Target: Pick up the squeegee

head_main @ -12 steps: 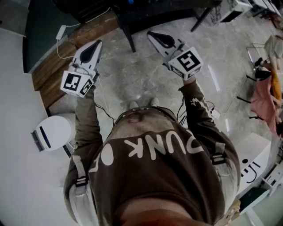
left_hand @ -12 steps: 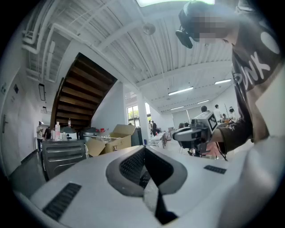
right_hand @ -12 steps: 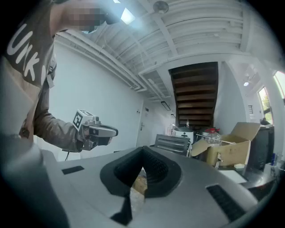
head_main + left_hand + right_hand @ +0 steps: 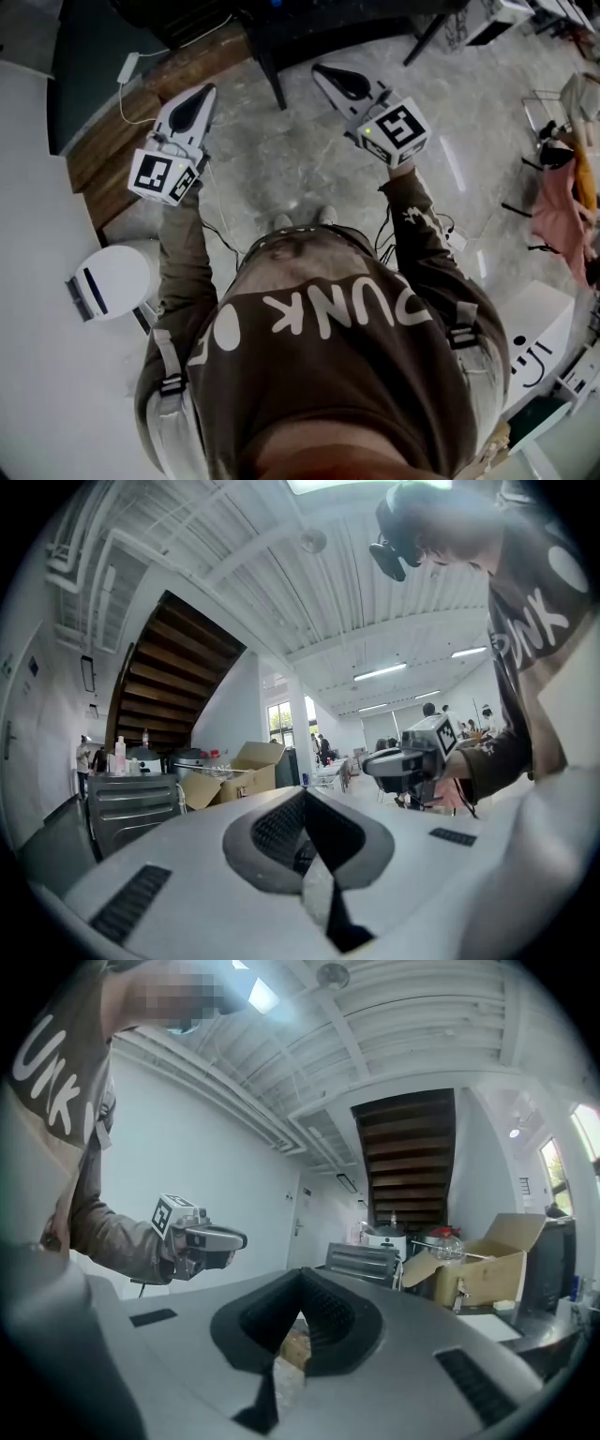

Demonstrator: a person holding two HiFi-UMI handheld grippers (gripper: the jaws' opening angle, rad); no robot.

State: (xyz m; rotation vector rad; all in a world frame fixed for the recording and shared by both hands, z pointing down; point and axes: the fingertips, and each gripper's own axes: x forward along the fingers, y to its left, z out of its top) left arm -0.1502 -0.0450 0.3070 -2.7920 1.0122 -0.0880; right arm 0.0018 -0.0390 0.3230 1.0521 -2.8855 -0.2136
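No squeegee shows in any view. A person in a brown shirt holds both grippers out level at chest height over a grey stone floor. My left gripper point(image 4: 206, 91) is at the upper left of the head view with its jaws together and nothing between them. Its own view shows the dark pads meeting at the tip point(image 4: 302, 795). My right gripper point(image 4: 321, 71) is at the upper middle, also shut and empty, its pads meeting point(image 4: 300, 1275). Each gripper shows in the other's view: the right gripper point(image 4: 412, 757) and the left gripper point(image 4: 202, 1235).
A dark table leg point(image 4: 272, 80) and a wooden step point(image 4: 131, 122) lie ahead on the floor. A white round device point(image 4: 111, 281) stands at the left, and clothes point(image 4: 562, 206) hang at the right. A cardboard box point(image 4: 487, 1260), a metal cabinet point(image 4: 131, 803) and a staircase point(image 4: 178, 686) stand further off.
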